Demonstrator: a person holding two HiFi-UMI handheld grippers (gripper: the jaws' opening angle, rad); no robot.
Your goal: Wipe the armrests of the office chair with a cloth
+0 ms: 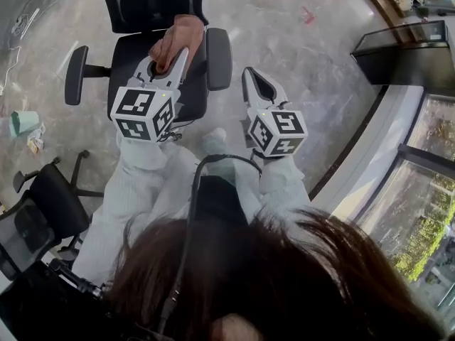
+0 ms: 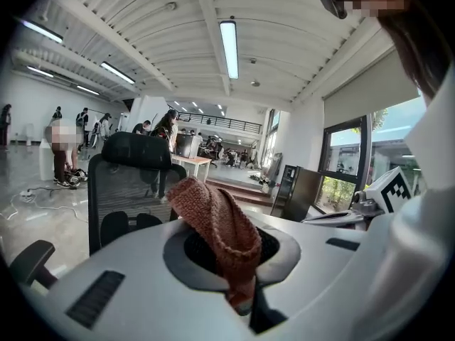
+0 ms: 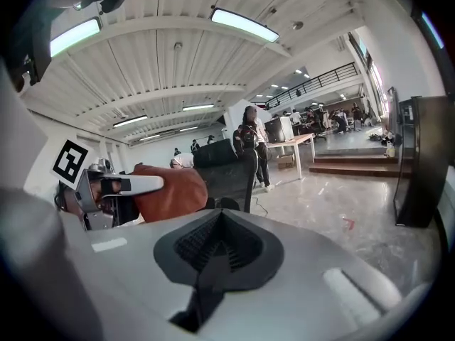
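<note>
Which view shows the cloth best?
The left gripper view: the cloth sits close, pinched in the left gripper's jaws. The head view shows it small from above; the right gripper view, from the side.

Polished grey floor [image 1: 298,77], strip light [image 2: 229,45], possibly dark cabinet [image 1: 402,55]

no words, brands or numbers can be read anywhere. the only printed signs are black-and-white square marker patterns. one set is on the cube [image 1: 144,111] of the left gripper [image 1: 169,59], at about 10 o'clock in the head view. another is on the cube [image 1: 277,132] of the right gripper [image 1: 253,82], at about 2 o'clock. they carry no letters or digits.
</note>
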